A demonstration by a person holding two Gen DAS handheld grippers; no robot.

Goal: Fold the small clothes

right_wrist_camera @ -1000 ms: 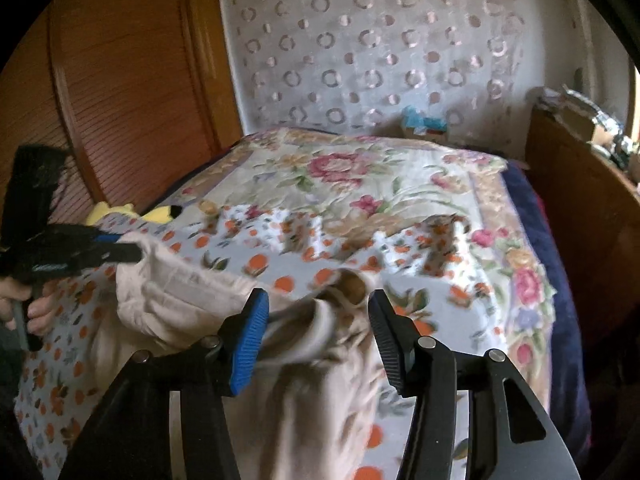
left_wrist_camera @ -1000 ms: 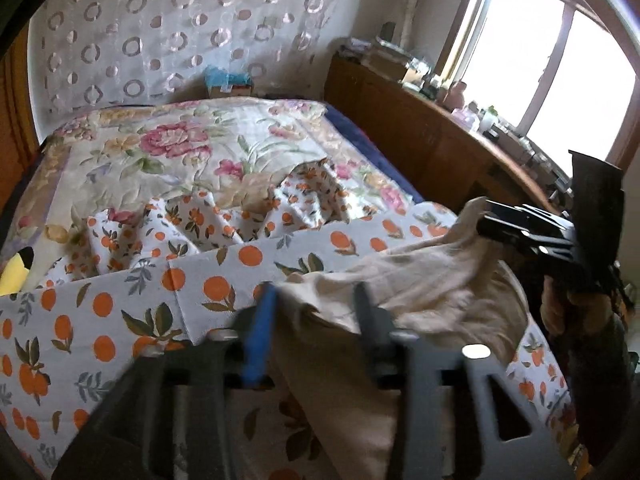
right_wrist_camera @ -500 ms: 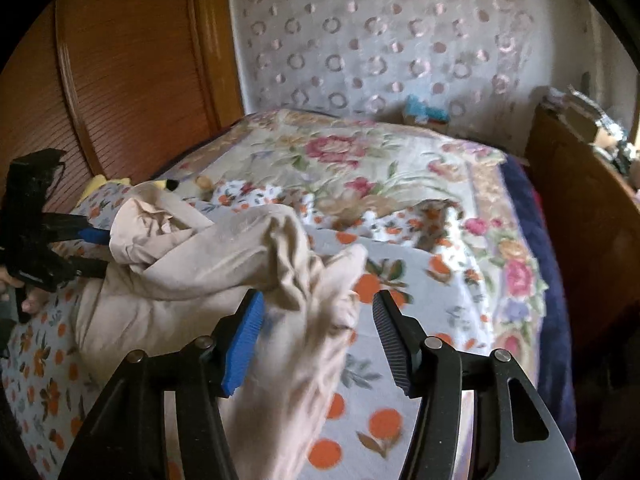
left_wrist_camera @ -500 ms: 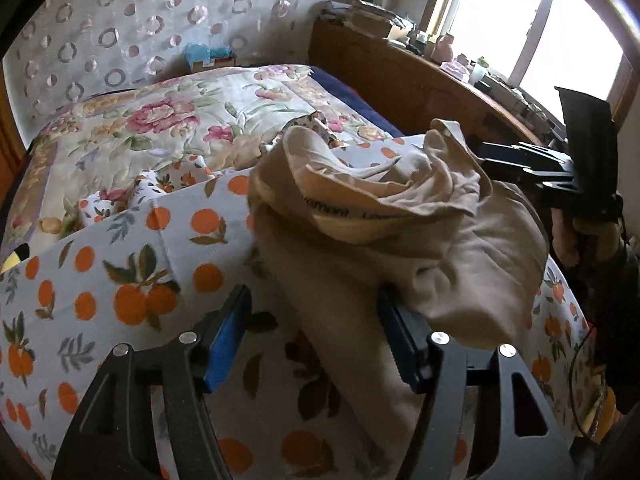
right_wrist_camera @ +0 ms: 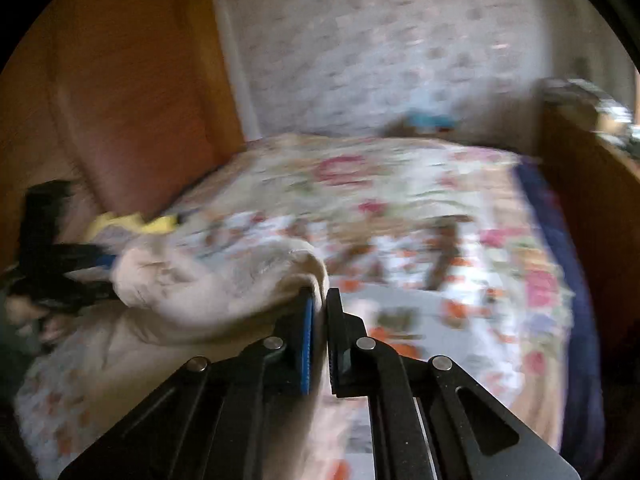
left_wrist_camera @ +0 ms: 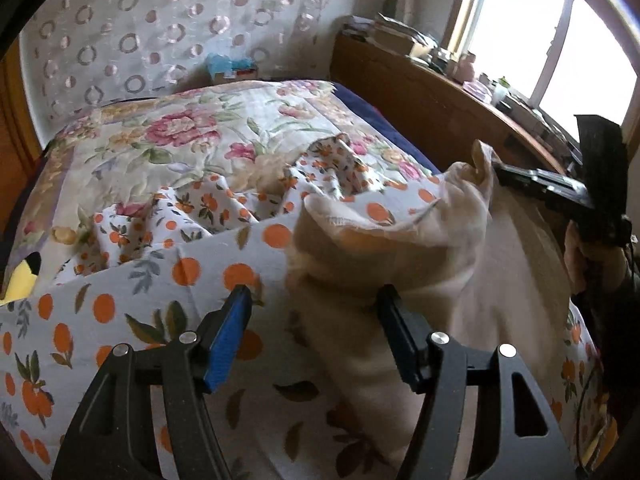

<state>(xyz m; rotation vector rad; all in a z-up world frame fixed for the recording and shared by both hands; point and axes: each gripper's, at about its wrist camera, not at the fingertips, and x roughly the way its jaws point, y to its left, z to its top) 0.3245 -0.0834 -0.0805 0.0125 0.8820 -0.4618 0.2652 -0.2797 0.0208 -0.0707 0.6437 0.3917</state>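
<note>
A beige garment [left_wrist_camera: 432, 264] lies bunched on the orange-print sheet [left_wrist_camera: 120, 312] at the bed's near end. My left gripper [left_wrist_camera: 312, 336] is open, its fingers either side of the garment's near-left part, with cloth against the right finger [left_wrist_camera: 396, 332]. My right gripper [right_wrist_camera: 318, 320] is shut on an edge of the garment [right_wrist_camera: 224, 284] and holds it raised off the bed. It also shows in the left wrist view [left_wrist_camera: 500, 172], at the garment's far right corner. The right wrist view is blurred by motion.
A floral quilt [left_wrist_camera: 168, 140] covers the far half of the bed. A crumpled orange-print cloth [left_wrist_camera: 320, 168] lies between quilt and sheet. A wooden desk [left_wrist_camera: 432, 92] with clutter runs along the right, a wooden wardrobe [right_wrist_camera: 120, 80] stands on the left. A yellow toy [left_wrist_camera: 20, 276] lies at the left edge.
My right gripper has shut on the garment's edge and lifted it. My left gripper stays open and has moved in closer to the garment. The garment is pulled up at the right.
</note>
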